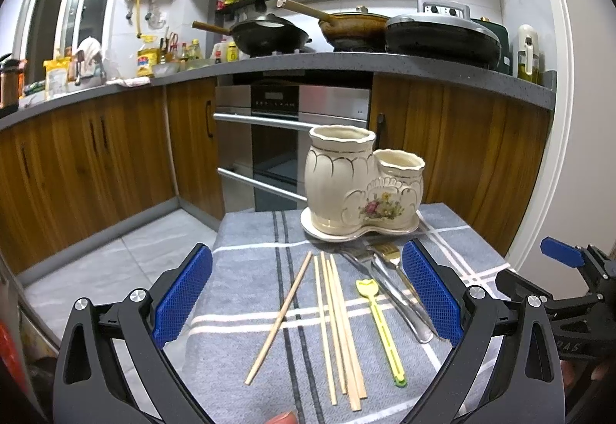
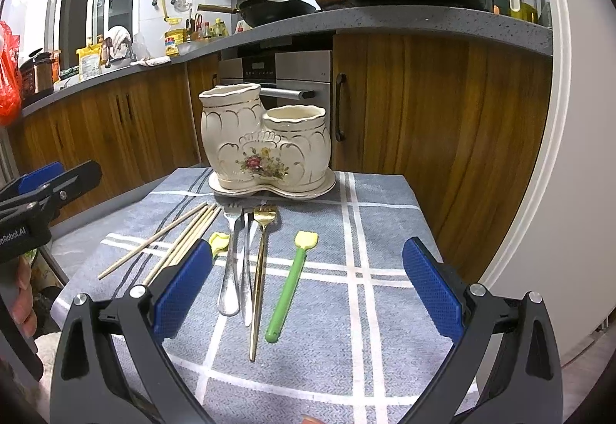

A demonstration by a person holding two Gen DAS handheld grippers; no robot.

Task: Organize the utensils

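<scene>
Left wrist view: chopsticks [image 1: 335, 324] lie lengthwise toward the holder [image 1: 358, 185], centred ahead of the wide-open, empty left gripper [image 1: 308, 304].

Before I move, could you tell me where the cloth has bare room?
Bare cloth lies right of the green-handled tool, up to the table edge. The left half is crowded: chopsticks, forks, with the holder at the back.
</scene>
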